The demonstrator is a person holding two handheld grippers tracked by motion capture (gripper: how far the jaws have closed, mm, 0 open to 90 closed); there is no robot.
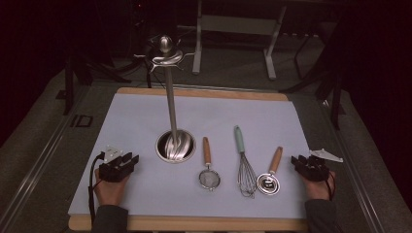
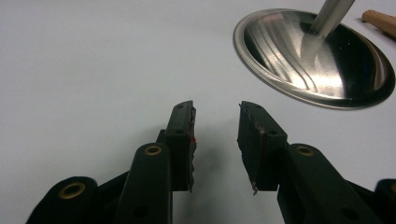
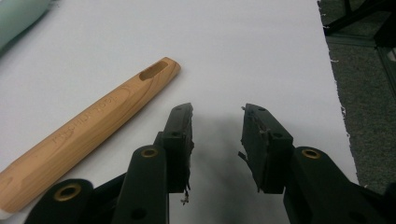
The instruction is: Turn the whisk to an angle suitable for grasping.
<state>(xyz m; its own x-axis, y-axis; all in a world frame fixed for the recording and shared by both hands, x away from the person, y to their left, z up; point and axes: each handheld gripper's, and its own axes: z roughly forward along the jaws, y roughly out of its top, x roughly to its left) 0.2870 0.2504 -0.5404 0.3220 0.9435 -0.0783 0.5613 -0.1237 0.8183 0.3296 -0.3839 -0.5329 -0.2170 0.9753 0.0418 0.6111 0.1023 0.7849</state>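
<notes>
A steel utensil stand (image 1: 171,107) rises from a round base (image 1: 175,146) (image 2: 314,58) at the middle of the white sheet (image 1: 145,121), with hooks at its top (image 1: 165,54). Right of it lie a small strainer (image 1: 209,178) with a wooden handle, a whisk (image 1: 246,174) with a mint handle, and a coiled whisk (image 1: 269,183) whose wooden handle (image 3: 88,130) lies left of my right gripper. My left gripper (image 1: 130,159) (image 2: 215,135) rests open on the sheet at the left, nothing between its jaws. My right gripper (image 1: 297,161) (image 3: 217,135) rests open near the sheet's right edge, empty.
The sheet covers a wooden board (image 1: 194,223) on a grey carpeted surface (image 1: 43,145). Table legs and a frame (image 1: 233,29) stand in the dark beyond. A bare stretch of sheet lies between the stand's base and my left gripper.
</notes>
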